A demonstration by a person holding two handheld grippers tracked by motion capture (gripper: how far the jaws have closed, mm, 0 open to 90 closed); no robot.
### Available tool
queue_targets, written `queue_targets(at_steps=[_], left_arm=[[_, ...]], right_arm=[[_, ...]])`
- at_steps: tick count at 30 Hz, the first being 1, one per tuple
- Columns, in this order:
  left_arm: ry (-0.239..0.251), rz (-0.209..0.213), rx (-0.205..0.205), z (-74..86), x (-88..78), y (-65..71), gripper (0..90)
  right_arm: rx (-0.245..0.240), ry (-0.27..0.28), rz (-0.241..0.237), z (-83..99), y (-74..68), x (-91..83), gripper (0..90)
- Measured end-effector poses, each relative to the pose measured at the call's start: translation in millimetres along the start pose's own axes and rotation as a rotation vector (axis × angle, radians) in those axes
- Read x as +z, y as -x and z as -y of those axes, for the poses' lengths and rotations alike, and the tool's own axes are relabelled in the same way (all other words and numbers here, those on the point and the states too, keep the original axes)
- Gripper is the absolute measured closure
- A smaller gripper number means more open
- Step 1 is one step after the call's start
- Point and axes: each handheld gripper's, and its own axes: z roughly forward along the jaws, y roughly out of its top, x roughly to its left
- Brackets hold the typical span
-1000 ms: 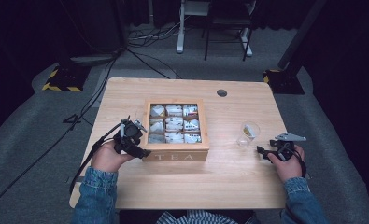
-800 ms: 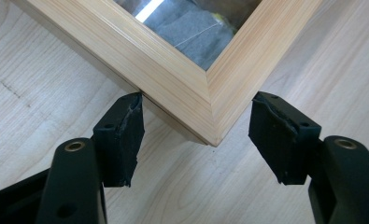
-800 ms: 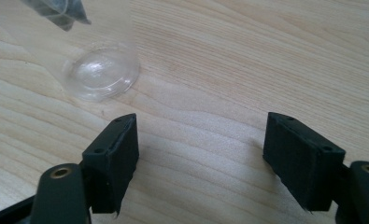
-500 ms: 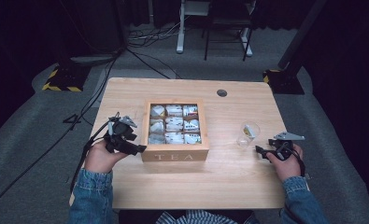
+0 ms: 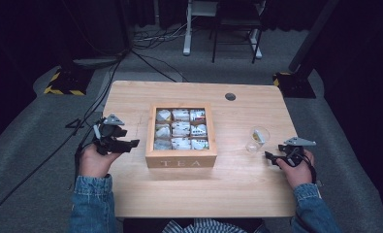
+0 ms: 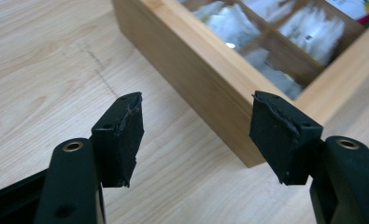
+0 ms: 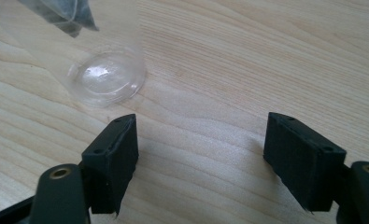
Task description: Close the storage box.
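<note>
Packets fill tea box (image 5: 181,158); clear cup (image 5: 258,137) holds a teabag (image 7: 63,14).

A pale wooden worktop (image 5: 257,189) stands on grey carpeted floor (image 5: 29,160), with a round dark grommet hole (image 5: 230,96) near its far edge. The room beyond is dim, its far side and both flanks lost in black. Dark cables (image 5: 145,60) trail over the carpet behind the worktop and down its left side. At the far left a base with yellow and black hazard stripes (image 5: 63,90) sits on the floor; a similar one (image 5: 291,82) stands at the far right. White furniture legs (image 5: 188,29) and a dark chair frame (image 5: 232,34) stand at the back
</note>
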Motion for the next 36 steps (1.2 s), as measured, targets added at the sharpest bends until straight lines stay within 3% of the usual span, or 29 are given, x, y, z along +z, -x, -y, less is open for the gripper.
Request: queue_targets(at_steps=[6, 8, 15, 23, 27, 31, 36], left_arm=[[-0.004, -0.067, -0.052, 13.3, 9.0, -20.2, 35.5], [0.012, -0.071, -0.066, 17.0, 11.8, -25.5, 35.5], [-0.003, -0.104, -0.079, 26.5, 26.5, -37.1, 35.5], [-0.035, -0.124, -0.107, 36.3, 48.0, -43.7, 36.2], [-0.082, -0.148, -0.132, 39.1, 62.5, -45.2, 36.5], [-0.114, -0.152, -0.126, 43.0, 73.9, -46.0, 36.7], [-0.1, -0.167, -0.106, 46.1, 79.2, -46.4, 36.6]], right_arm=[[0.0, -0.001, 0.001, 0.1, -0.2, -0.1, 26.9], [0.001, -0.001, 0.001, 0.1, -0.2, -0.1, 26.9], [0.001, -0.001, 0.001, 0.1, -0.2, -0.1, 26.9], [0.001, -0.001, 0.001, 0.1, -0.1, -0.1, 26.9], [0.001, -0.001, 0.001, 0.1, -0.1, -0.1, 26.9], [-0.002, 0.0, 0.0, 0.1, 0.0, 0.0, 26.8], [-0.002, 0.0, 0.0, 0.1, 0.0, 0.0, 26.9]])
